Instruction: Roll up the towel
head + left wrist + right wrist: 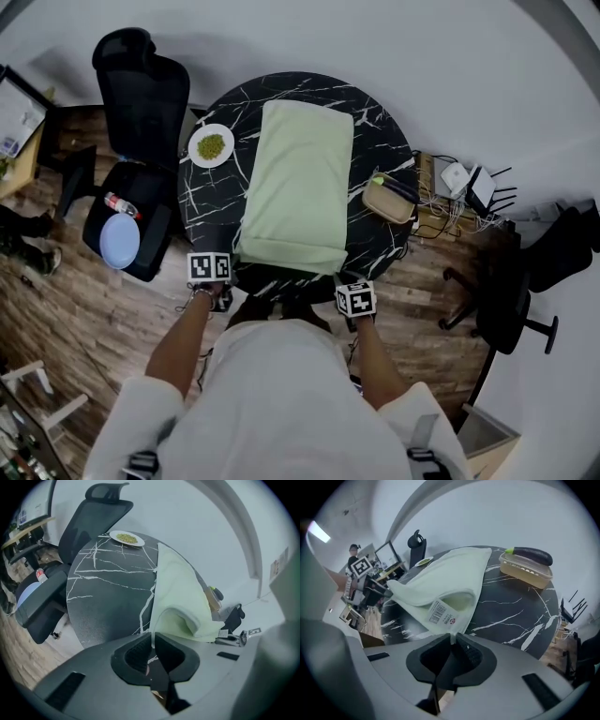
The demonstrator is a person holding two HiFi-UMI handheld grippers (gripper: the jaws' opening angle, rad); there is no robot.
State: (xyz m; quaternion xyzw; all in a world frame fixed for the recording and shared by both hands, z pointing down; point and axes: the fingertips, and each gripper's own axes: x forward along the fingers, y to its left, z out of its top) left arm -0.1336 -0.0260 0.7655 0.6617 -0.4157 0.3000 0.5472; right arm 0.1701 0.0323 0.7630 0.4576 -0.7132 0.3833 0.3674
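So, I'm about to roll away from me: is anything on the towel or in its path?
Nothing visible. The towel lies bare; the plate sits left of it, the box right, both off it. Left gripper and right gripper grip its near corners.

Greenish food (211,146) on the plate (193,152), indistinctly small; print on the towel (450,573) label (440,613), illegible.
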